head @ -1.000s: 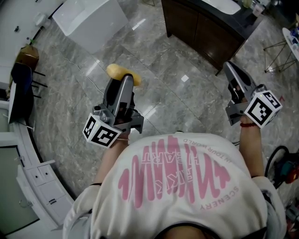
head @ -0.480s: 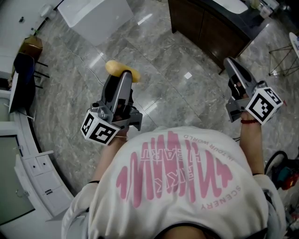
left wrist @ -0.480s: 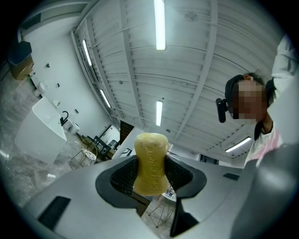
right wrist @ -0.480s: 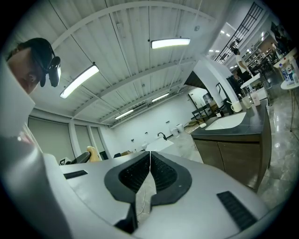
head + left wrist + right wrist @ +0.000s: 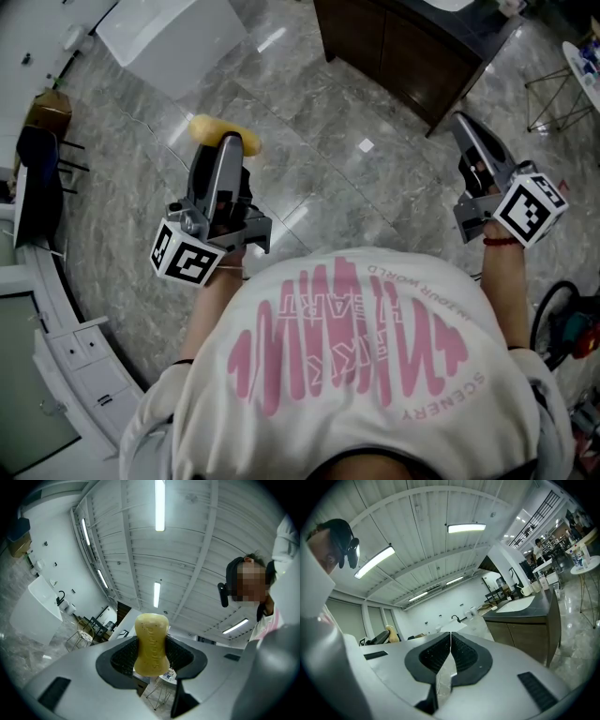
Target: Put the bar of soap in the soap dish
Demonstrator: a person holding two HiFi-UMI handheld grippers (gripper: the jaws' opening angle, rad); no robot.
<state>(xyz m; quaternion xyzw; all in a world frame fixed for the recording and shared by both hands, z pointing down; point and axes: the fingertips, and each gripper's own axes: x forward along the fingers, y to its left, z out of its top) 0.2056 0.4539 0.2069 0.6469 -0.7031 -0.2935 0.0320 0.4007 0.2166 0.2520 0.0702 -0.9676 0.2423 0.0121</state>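
Observation:
A yellow bar of soap [image 5: 212,131] with a narrowed waist sticks up from the tips of my left gripper [image 5: 225,148], over the grey marble floor. In the left gripper view the soap [image 5: 151,641] stands upright, pressed between the two black pads, so that gripper [image 5: 151,657] is shut on it. My right gripper [image 5: 465,129] is held out at the right near a dark cabinet. In the right gripper view its pads meet with nothing between them [image 5: 450,654]. That view also shows the soap [image 5: 392,633] small at the left. I see no soap dish in any view.
A dark wooden vanity cabinet [image 5: 403,52] with a white basin [image 5: 516,603] stands ahead to the right. A white tub [image 5: 169,37] stands at the far left. A wire-legged side table [image 5: 553,89] is at the right edge. White drawers [image 5: 75,375] line the left.
The head view has swung a little, so the left gripper and its soap now sit further left in it. The right gripper has shifted slightly. Neither gripper's jaws have changed.

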